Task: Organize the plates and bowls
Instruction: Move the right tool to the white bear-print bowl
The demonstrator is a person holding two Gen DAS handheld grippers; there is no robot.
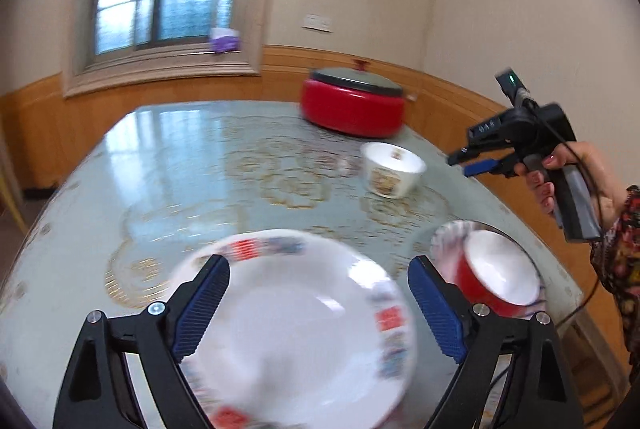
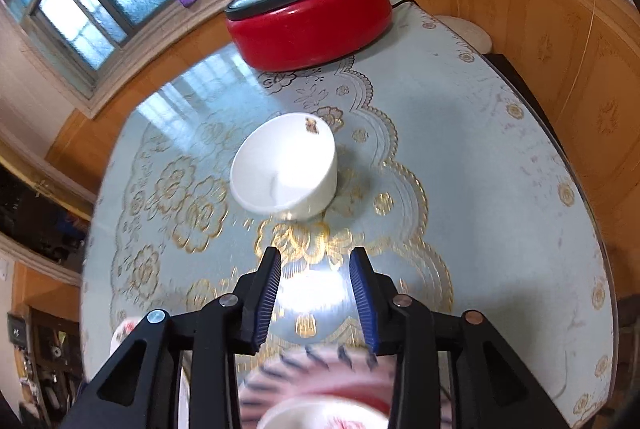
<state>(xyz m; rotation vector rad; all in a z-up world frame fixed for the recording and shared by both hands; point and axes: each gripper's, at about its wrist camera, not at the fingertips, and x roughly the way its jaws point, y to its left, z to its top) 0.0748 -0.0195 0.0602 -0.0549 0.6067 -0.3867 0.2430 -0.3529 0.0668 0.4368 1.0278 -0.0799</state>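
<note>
On the table point(image 2: 460, 149) a red bowl point(image 1: 498, 275) already sat on one plate point(image 1: 442, 237), while the white bowl point(image 2: 284, 167) and big plate point(image 1: 296, 329) waited loose, my left claw point(image 1: 316, 303) wide, right claw point(image 2: 316, 299) narrower, both empty.

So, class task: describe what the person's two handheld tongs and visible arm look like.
Both tongs, left and right, are black frames with ribbed blue pads and silver bolts. The right tool has a grey-taped handle, a black cable and a green light. The hand has pink nails and a floral sleeve.
</note>
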